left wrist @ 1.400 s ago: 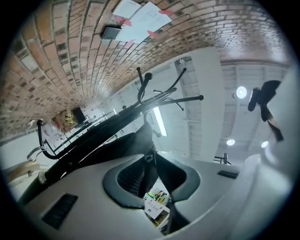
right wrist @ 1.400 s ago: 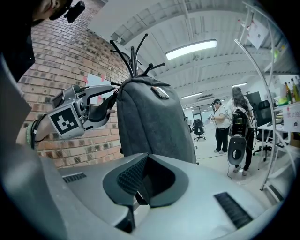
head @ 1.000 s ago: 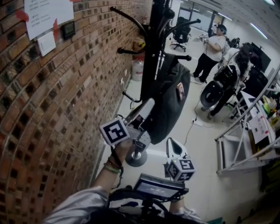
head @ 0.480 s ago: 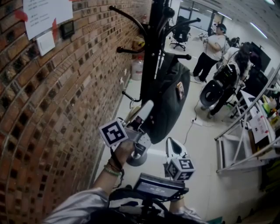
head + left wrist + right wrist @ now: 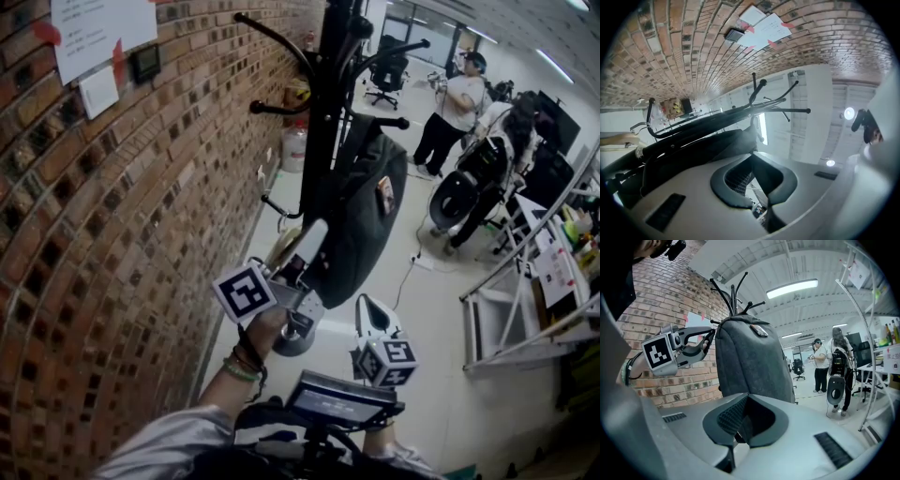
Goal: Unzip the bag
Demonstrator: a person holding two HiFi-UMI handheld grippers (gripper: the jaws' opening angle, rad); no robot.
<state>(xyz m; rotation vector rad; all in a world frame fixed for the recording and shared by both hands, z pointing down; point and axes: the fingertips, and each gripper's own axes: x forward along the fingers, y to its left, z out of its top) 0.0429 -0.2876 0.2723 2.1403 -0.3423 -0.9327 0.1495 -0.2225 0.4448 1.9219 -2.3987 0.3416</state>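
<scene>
Dark grey bag (image 5: pixel 361 211) hangs off the black coat stand (image 5: pixel 323 103), with the brick wall (image 5: pixel 112 216) out at its nine o'clock. The left gripper (image 5: pixel 317 230) is right in at the bag's seven o'clock edge, jaws pinched onto the fabric there. The right gripper (image 5: pixel 371 305) sits at the bag's six o'clock, jaws pressed together on nothing, clear of the bag.

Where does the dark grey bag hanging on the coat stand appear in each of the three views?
Head view: the bag hangs at centre, just right of the coat stand.
Left gripper view: the bag fills left of centre, close up.
Right gripper view: the bag stands large at centre.
Shared landmark: the coat stand, its black hooks showing in all three.
</scene>
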